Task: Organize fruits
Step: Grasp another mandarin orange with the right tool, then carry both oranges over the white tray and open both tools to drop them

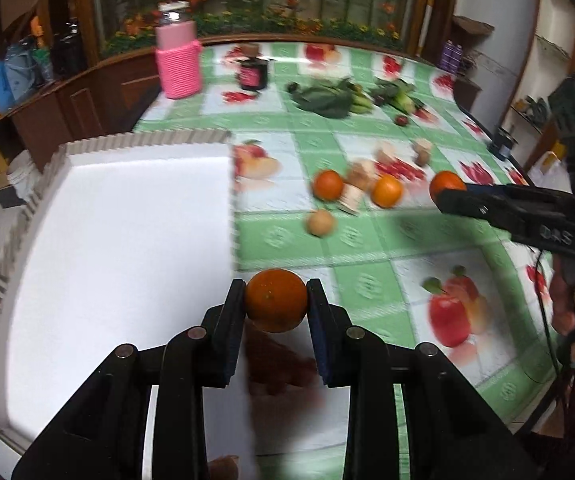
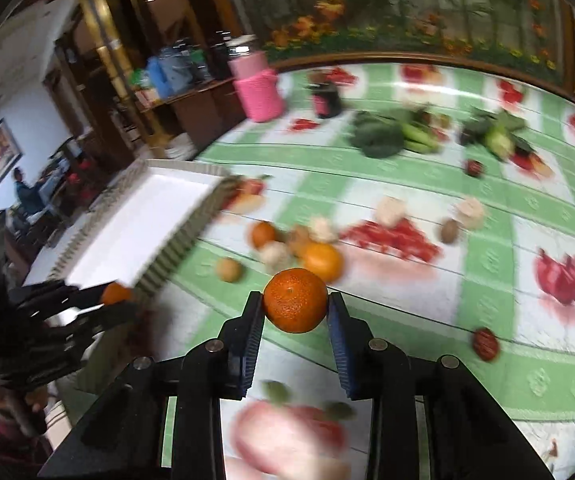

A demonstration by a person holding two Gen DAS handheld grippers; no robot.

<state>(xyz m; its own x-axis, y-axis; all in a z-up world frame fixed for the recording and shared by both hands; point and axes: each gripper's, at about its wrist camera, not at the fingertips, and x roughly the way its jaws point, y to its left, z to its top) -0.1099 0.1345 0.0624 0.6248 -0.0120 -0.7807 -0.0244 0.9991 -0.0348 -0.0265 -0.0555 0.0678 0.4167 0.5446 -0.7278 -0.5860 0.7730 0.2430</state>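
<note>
Each gripper, left [image 1: 276, 300] and right [image 2: 295, 306], has its jaws clamped on a mandarin, carrying; next, release into the white tray [image 1: 127, 216] at the bench's left edge

Glossy plastic tablecloth [image 1: 367, 248], pink knitted bottle sleeve [image 1: 178, 68], dimpled orange peel [image 2: 295, 300]

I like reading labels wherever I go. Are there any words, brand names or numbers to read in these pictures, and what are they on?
"DAS": raised letters on the black right gripper, seen from the left wrist camera; blurred, so the reading is unsure.
Dark jar near the pink bottle: it has a pink label, too blurred to read.
Tablecloth: printed fruit pictures only, no words that I can make out.
Nothing else readable.
</note>
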